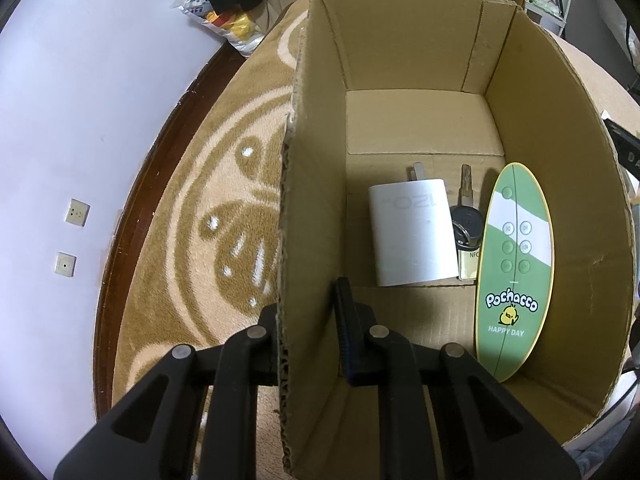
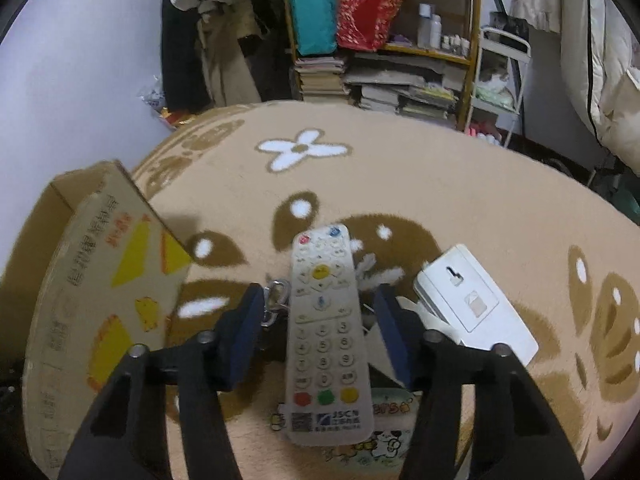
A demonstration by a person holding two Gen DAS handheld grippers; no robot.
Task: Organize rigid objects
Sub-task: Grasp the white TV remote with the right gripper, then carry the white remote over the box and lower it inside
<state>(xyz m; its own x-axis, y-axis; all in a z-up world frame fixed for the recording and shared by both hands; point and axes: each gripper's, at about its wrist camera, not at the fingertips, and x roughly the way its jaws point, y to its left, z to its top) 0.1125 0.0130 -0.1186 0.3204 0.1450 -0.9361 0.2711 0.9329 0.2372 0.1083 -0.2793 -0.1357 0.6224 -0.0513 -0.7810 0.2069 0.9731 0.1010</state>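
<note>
- Left wrist view: the left gripper (image 1: 306,320) is clenched on the near wall of the cardboard box (image 1: 308,208), one finger outside, one inside, apparently steadying it for loading.
- Ahead of that gripper, on the box floor: a white charger (image 1: 414,234), a key bunch (image 1: 466,226) beside it, and a green Pochacco remote (image 1: 514,268) leaning on the far-side wall.
- The outer finger is largely hidden behind the wall.
- Right wrist view: the right gripper (image 2: 318,328) is released, straddling the white remote (image 2: 326,332) on the carpet (image 2: 460,184), fingers apart from it, likely lined up to grab.
- A metal clip (image 2: 276,300) and a white box (image 2: 472,300) flank it; the patterned item underneath is mostly covered.
</note>
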